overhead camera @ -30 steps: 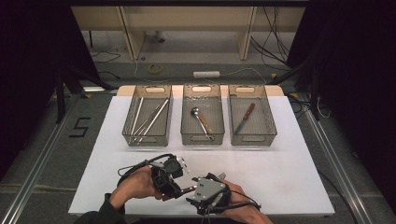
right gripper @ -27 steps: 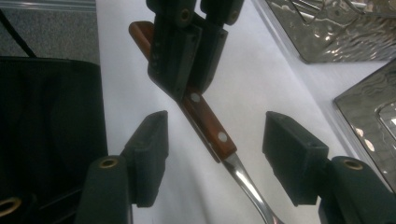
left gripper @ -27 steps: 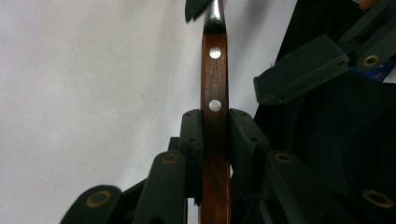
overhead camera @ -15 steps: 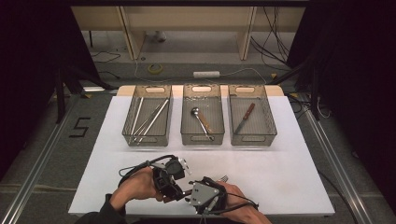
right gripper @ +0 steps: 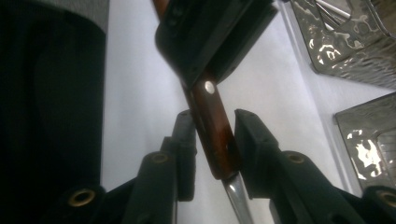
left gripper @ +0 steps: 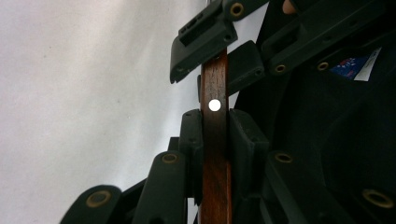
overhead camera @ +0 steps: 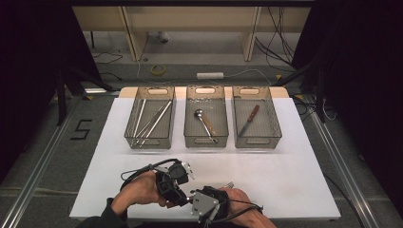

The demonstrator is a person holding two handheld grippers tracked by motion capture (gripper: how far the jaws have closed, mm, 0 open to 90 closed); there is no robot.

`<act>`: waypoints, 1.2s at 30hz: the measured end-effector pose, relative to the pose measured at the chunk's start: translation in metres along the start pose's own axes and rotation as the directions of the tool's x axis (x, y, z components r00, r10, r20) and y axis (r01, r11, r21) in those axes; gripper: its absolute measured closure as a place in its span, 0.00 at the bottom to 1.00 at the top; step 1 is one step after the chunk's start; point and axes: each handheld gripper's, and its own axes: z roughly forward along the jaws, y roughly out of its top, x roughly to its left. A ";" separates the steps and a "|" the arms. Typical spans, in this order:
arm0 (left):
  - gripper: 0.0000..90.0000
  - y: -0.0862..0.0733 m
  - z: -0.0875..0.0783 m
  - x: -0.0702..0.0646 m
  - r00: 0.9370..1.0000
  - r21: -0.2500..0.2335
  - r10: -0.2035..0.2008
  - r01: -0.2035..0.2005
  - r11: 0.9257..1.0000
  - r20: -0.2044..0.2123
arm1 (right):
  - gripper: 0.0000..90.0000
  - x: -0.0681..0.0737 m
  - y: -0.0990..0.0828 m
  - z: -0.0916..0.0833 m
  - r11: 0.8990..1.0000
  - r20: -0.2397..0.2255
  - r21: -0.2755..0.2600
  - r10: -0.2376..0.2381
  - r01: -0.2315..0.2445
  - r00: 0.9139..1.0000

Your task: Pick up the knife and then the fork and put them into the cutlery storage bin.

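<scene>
a: what have i got in hand right now?

b: you're working at the near edge of the white table, about the middle of that edge. the left gripper is pinching the brown wooden handle of a fork; in the left gripper view both pads press flat against the wood just below a silver rivet.

a: and my right gripper?

b: its jaws have just been closing, with the same handle between them. in the right gripper view the handle runs at a slant through the gap. it lies against the left pad, and there's a sliver of space on the right side, so it hasn't clamped yet. the metal neck of the fork comes out below the wood there.

a: where's the fork in the high view?

b: mostly covered by my two hands; the prongs poke out just past the right hand, over the table. the left hand sits just beside it.

a: anything further off?

b: three clear trays in a row along the far edge: long metal sticks in the left one, a spoon in the middle one, a knife in the right one.
</scene>
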 end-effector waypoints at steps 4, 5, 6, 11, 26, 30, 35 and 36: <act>0.84 -0.001 -0.004 -0.001 1.000 -0.026 0.012 -0.011 1.000 0.004 | 0.83 0.003 0.000 -0.002 0.999 0.011 0.001 -0.045 0.045 0.999; 0.84 -0.001 -0.006 -0.001 1.000 -0.032 0.019 -0.019 0.999 0.003 | 0.84 0.001 0.000 -0.003 0.995 0.012 0.010 -0.099 0.099 0.995; 0.83 -0.001 -0.007 -0.001 1.000 -0.044 0.019 -0.019 0.999 0.001 | 0.85 0.002 0.000 -0.003 0.995 0.017 0.006 -0.096 0.095 0.995; 0.82 -0.002 -0.008 -0.001 0.999 -0.061 0.034 -0.034 0.998 -0.005 | 0.87 0.004 0.001 -0.004 0.993 0.015 0.024 -0.114 0.114 0.993; 0.32 -0.024 -0.033 0.011 0.992 -0.270 -0.028 -0.007 0.963 -0.126 | 0.87 -0.012 -0.014 -0.017 0.994 0.062 0.055 -0.098 0.095 0.993; 0.28 -0.032 -0.039 0.013 0.988 -0.344 -0.052 -0.001 0.939 -0.143 | 0.87 -0.019 -0.020 -0.021 0.997 0.080 0.048 -0.056 0.052 0.995; 0.24 -0.044 -0.044 0.017 0.981 -0.440 -0.082 -0.003 0.898 -0.173 | 0.87 -0.029 -0.029 -0.026 0.998 0.117 0.061 -0.014 0.006 0.993; 0.24 -0.045 -0.045 0.018 0.982 -0.453 -0.087 0.001 0.891 -0.169 | 0.87 -0.032 -0.031 -0.028 0.998 0.125 0.061 -0.013 0.006 0.992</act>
